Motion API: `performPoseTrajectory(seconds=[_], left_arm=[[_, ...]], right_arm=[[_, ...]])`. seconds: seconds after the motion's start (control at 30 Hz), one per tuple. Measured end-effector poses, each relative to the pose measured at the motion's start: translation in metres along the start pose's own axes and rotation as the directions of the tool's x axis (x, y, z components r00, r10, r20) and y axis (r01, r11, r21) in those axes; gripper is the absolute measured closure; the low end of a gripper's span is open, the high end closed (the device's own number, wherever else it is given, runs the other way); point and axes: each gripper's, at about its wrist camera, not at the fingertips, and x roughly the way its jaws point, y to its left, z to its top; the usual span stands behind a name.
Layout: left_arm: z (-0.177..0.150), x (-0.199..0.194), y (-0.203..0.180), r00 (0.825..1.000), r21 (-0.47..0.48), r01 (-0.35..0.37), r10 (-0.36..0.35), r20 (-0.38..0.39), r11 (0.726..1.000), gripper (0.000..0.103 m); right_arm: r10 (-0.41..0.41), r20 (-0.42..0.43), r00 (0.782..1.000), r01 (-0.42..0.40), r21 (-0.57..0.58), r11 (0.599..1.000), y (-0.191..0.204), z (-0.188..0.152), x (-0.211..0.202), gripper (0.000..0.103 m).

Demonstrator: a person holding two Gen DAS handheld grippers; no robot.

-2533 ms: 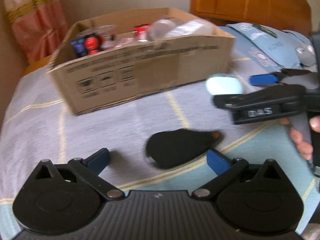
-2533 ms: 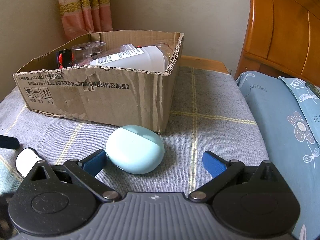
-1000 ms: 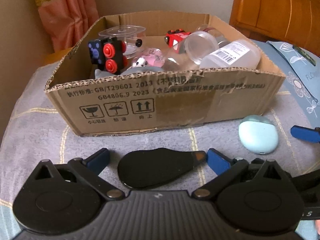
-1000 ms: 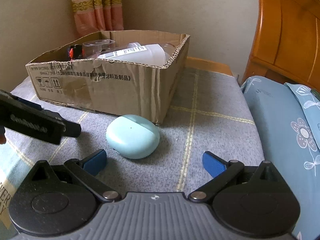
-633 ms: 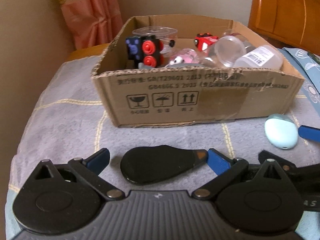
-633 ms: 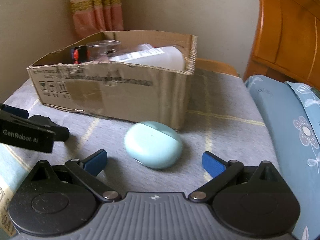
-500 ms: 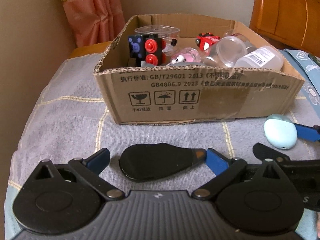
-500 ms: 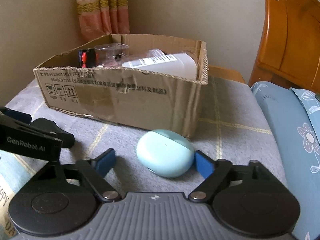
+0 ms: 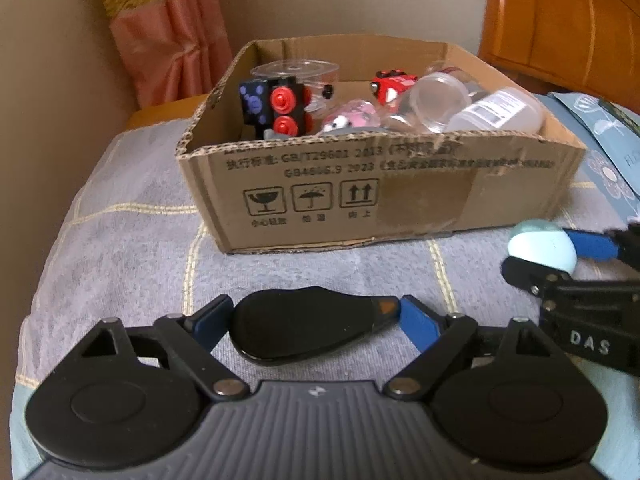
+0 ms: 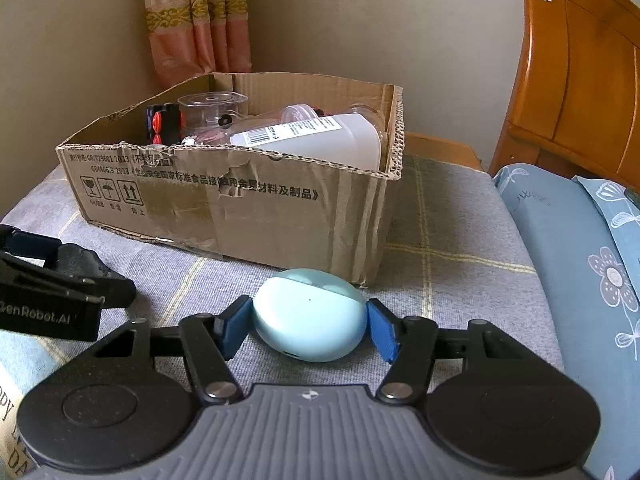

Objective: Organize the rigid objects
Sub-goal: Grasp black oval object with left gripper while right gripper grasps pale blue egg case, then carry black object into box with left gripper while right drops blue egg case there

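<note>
The flat black teardrop-shaped plastic piece point(image 9: 312, 326) lies crosswise between the closing left gripper point(image 9: 310, 320), long axis 9-to-3 (pads touching its ends); the right gripper point(image 10: 308, 326) closes on the pale-blue oval plastic case point(image 10: 310, 314), cardboard box point(image 10: 280, 216) at 12.

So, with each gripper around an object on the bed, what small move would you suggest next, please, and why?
Probably finish closing, then lift. The closing right gripper has its pads at the pale blue case; the closing left gripper brackets the black flat object. Both still lie outside the cardboard box.

Glossy black teardrop plastic piece point(image 9: 308, 330); smooth matt pale-blue oval plastic case point(image 10: 310, 314); rough torn brown corrugated cardboard box point(image 10: 256, 216); woven grey checked cloth cover point(image 9: 132, 248); varnished orange wooden headboard point(image 10: 580, 80).
</note>
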Motion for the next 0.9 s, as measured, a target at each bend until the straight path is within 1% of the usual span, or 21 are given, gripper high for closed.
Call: performPoseTrajectory(seconds=[0.1, 0.17, 0.37, 0.53, 0.6, 0.67, 0.77, 0.9], left_arm=[[-0.002, -0.002, -0.001, 1.000, 0.022, 0.028, -0.028, 0.003, 0.999, 0.014], [-0.003, -0.002, -0.002, 1.000, 0.043, 0.028, -0.029, 0.013, 0.999, 0.014], [-0.006, -0.004, -0.003, 1.000, 0.053, -0.013, 0.012, 0.008, 0.999, 0.010], [-0.005, -0.005, -0.003, 0.999, 0.023, -0.039, 0.039, -0.018, 0.999, 0.009], [-0.005, -0.004, -0.002, 1.000, 0.007, -0.025, 0.025, -0.016, 1.000, 0.013], [-0.005, -0.004, 0.000, 1.000, -0.003, -0.018, 0.018, -0.018, 1.000, 0.014], [-0.004, -0.005, 0.002, 1.000, 0.010, -0.012, 0.012, -0.018, 1.000, 0.014], [-0.003, -0.012, 0.004, 1.000, 0.055, 0.007, -0.007, -0.003, 0.998, 0.014]], right_arm=[[0.012, -0.001, 1.000, -0.012, -0.006, 1.000, -0.001, -0.001, 0.000, 0.035], [0.016, -0.005, 1.000, -0.016, -0.011, 1.000, -0.002, 0.000, -0.001, 0.037], [0.015, -0.005, 1.000, -0.015, -0.013, 1.000, -0.001, -0.002, -0.003, 0.037], [0.002, 0.000, 1.000, -0.002, -0.018, 1.000, 0.002, -0.001, -0.002, 0.037], [0.000, 0.000, 1.000, 0.000, -0.021, 1.000, 0.003, -0.002, -0.003, 0.037], [0.005, -0.003, 1.000, -0.005, -0.019, 1.000, 0.003, -0.001, -0.003, 0.037], [0.024, -0.020, 1.000, -0.024, -0.026, 0.999, 0.001, 0.000, -0.005, 0.037], [0.064, -0.055, 0.996, -0.067, -0.053, 0.996, -0.002, -0.001, -0.010, 0.037]])
